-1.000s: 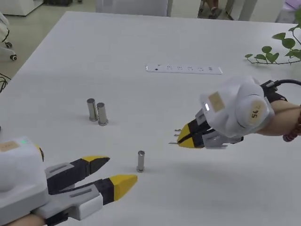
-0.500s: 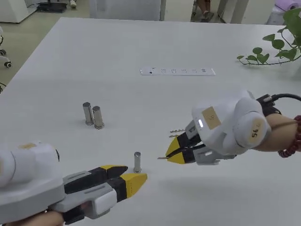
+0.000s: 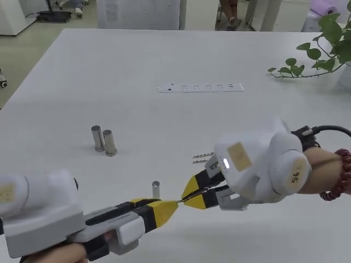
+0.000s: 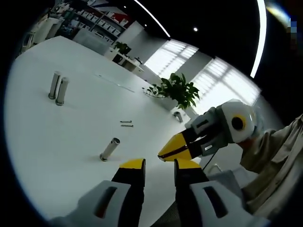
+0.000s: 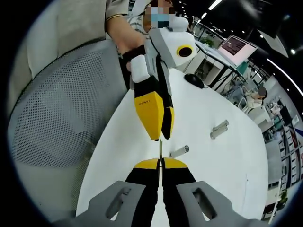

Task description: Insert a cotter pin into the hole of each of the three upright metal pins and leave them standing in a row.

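Note:
A single upright metal pin (image 3: 156,189) stands near the table's front, also visible as the pin (image 4: 110,149) and the pin (image 5: 179,151). Two more metal pins (image 3: 103,141) stand side by side at the left. My right gripper (image 3: 189,199) is shut on a thin cotter pin (image 5: 161,150) that points toward the left gripper. My left gripper (image 3: 167,208) sits just in front of the single pin, its jaws a narrow gap apart with nothing between them (image 4: 159,165). The cotter pin's tip nearly meets the left fingertips (image 5: 154,118). Two spare cotter pins (image 3: 202,158) lie on the table.
A white power strip (image 3: 200,87) lies farther back on the white table (image 3: 164,55). A leafy plant (image 3: 323,44) hangs over the back right corner. Chairs and legs stand beyond the far edge.
My left gripper has moved right toward the single pin and its jaws have narrowed. My right gripper has come down and left with the cotter pin, close to the left tips.

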The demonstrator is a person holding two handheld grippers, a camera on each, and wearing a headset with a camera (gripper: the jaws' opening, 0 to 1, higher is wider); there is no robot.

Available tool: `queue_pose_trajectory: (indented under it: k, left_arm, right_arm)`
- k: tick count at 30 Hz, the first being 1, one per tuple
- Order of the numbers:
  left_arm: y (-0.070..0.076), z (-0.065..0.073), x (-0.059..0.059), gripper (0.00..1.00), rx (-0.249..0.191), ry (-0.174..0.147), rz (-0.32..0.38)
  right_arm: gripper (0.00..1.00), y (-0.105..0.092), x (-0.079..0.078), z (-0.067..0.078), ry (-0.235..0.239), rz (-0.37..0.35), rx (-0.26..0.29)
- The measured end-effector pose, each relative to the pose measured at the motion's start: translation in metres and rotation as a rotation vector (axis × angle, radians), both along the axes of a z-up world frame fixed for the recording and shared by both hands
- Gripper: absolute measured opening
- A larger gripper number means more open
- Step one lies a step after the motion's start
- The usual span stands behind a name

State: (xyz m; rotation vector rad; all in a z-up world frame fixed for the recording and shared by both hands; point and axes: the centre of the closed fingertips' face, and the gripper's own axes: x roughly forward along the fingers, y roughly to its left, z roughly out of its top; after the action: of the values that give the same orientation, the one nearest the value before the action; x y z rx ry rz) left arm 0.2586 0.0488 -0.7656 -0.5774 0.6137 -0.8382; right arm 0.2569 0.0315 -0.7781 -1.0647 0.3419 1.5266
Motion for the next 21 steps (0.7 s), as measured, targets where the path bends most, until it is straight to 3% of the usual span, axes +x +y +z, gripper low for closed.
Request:
queue_pose_trajectory:
  k: [6,21]
  left_arm:
    - [-0.009,-0.002,-0.005,0.16,0.003,0.021,-0.011]
    - [-0.015,-0.002,-0.005,0.02,-0.014,0.047,-0.018]
  right_arm:
    - [0.02,0.003,-0.005,0.002,-0.003,0.005,0.007]
    - [0.02,0.004,-0.006,0.003,-0.019,0.007,0.004]
